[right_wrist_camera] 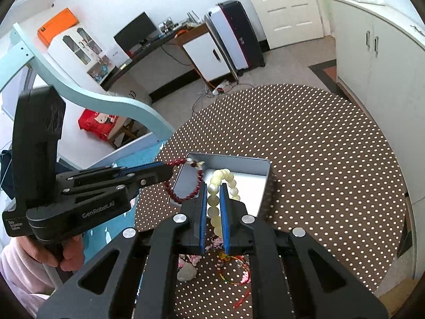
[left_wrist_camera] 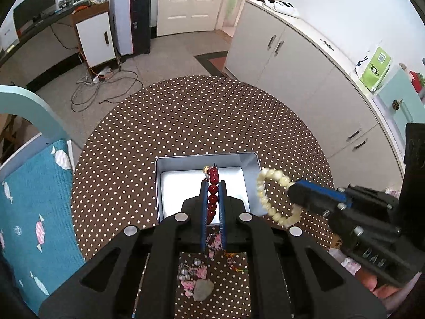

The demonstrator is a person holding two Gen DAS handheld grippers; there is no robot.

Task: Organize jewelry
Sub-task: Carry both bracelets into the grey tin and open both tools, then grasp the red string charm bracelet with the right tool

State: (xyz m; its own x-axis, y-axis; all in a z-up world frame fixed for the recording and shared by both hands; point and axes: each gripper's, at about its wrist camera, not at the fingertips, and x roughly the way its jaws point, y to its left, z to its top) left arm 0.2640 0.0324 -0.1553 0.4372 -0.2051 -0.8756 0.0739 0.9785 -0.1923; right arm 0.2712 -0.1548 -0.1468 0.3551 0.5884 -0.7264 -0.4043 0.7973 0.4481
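Left wrist view, nearest: left gripper [left_wrist_camera: 213, 186] closed on a red bead bracelet [left_wrist_camera: 213, 186], beads clamped between the blue fingers [left_wrist_camera: 204, 207] and rising past the tips above a silver tin [left_wrist_camera: 252, 175]. Below the gripper body, on the polka-dot desk [left_wrist_camera: 186, 122]: a heap of pink trinkets [left_wrist_camera: 195, 273], a pale stone pendant [left_wrist_camera: 203, 289] and a multicoloured cord [left_wrist_camera: 235, 264]. Just right, right gripper [left_wrist_camera: 292, 188] pinching a cream bead bracelet [left_wrist_camera: 265, 199], loop hanging off the tin's right rim; a hand [left_wrist_camera: 382, 287] at the frame's lower right. Left of the desk, a teal cloth with candy prints [left_wrist_camera: 34, 212]. Farther off, a green bag with a QR code [left_wrist_camera: 375, 67] on the white cabinet top; text too small to read.

Right wrist view, nearest: right gripper [right_wrist_camera: 214, 191] shut on the cream bead bracelet [right_wrist_camera: 215, 207], strand running up between the blue fingers [right_wrist_camera: 204, 212] and curving over the open silver tin [right_wrist_camera: 263, 164]. Beneath: pink trinkets [right_wrist_camera: 194, 259], the pale stone pendant [right_wrist_camera: 187, 275] and the multicoloured cord [right_wrist_camera: 236, 268] on the polka-dot desk [right_wrist_camera: 318, 146]. To the left, left gripper [right_wrist_camera: 170, 168] marked "GenRobot.AI", held by a hand [right_wrist_camera: 63, 255], gripping the red bead bracelet [right_wrist_camera: 186, 183], which dangles over the tin's left edge. Beyond, a red box [right_wrist_camera: 97, 125] on the floor and an orange box [right_wrist_camera: 57, 25] atop a white cabinet.
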